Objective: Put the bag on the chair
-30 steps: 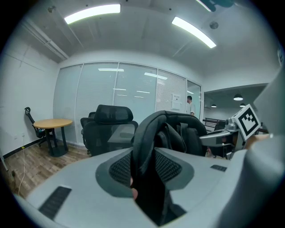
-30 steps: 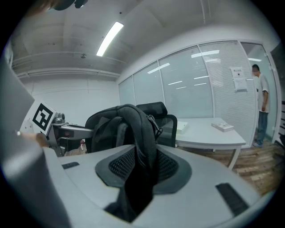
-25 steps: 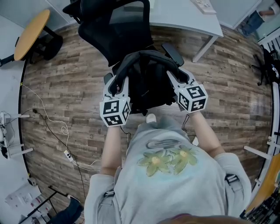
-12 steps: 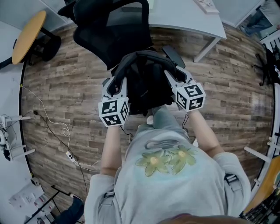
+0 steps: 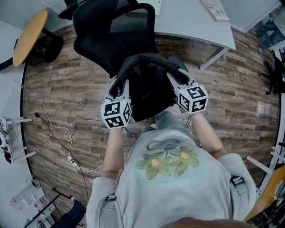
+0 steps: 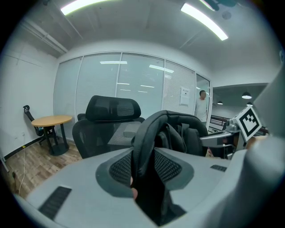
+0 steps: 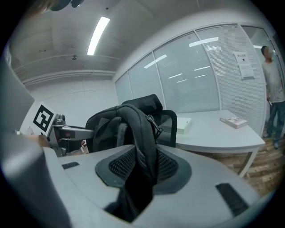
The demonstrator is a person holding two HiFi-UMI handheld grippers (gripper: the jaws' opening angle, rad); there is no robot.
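Observation:
A black backpack (image 5: 149,89) hangs in the air between my two grippers, just in front of a black mesh office chair (image 5: 113,33). My left gripper (image 5: 119,89) is shut on the bag's left shoulder strap (image 6: 144,147), which runs up between its pads. My right gripper (image 5: 176,80) is shut on the right strap (image 7: 140,133) the same way. The chair (image 6: 109,122) stands behind the bag in the left gripper view, and its headrest (image 7: 147,104) shows above the bag in the right gripper view. The chair's seat is hidden by the bag.
A white desk (image 5: 191,18) stands behind the chair, with a flat box (image 7: 182,125) and a book (image 5: 215,9) on it. A round wooden table (image 5: 29,33) is at the far left. Cables (image 5: 62,133) trail over the wooden floor. A person (image 7: 271,89) stands at the right.
The chair and desk have slid a little in the head view as I lean forward; the bag stays held up by both straps.

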